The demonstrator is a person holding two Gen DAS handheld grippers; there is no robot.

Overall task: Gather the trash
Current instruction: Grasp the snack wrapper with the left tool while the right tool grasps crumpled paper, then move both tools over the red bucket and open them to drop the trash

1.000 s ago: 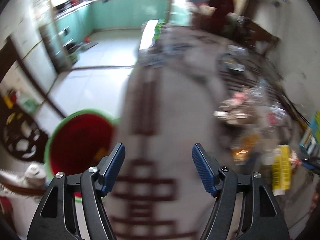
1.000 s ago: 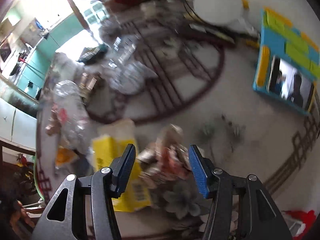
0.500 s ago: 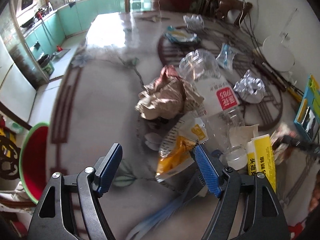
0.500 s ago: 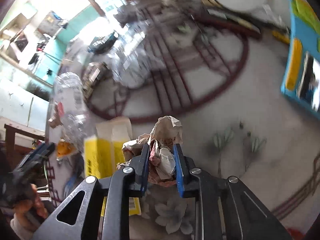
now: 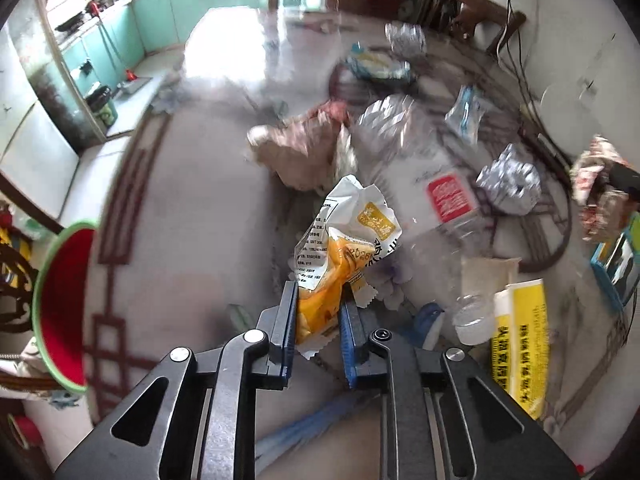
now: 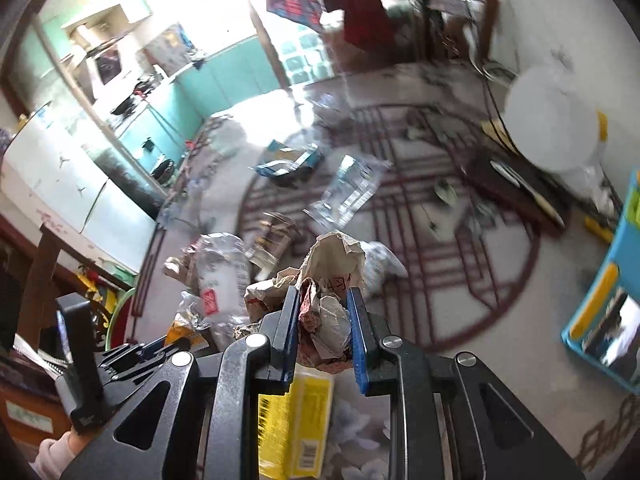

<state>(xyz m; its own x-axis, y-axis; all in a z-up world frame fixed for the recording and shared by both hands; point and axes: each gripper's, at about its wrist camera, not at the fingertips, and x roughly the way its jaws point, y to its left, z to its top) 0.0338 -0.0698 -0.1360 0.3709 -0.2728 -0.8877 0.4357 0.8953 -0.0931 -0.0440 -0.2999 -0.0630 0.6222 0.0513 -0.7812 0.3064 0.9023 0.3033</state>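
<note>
Pickup step in hand. Left gripper (image 5: 318, 316): jaws just closed, pinched on one orange snack wrapper (image 5: 340, 248), its tip just above the table (image 5: 192, 208). Right gripper (image 6: 324, 336): clamped tight on one crumpled paper wad (image 6: 332, 280), carried above the litter. Next move, as judged: both loads to be taken to the red bin (image 5: 64, 304) at the table's left edge and released. Remaining litter counted: one clear bottle (image 5: 420, 168), one foil ball (image 5: 510, 186), one yellow box (image 5: 520, 344), one brown paper wad (image 5: 304, 152)

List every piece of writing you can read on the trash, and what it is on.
Snack wrapper: fine print and a yellow label, too small to read.
Plastic bottle: red label, blurred.
Yellow box: large black characters, blurred.
Crumpled paper: handwritten marks, illegible.
</note>
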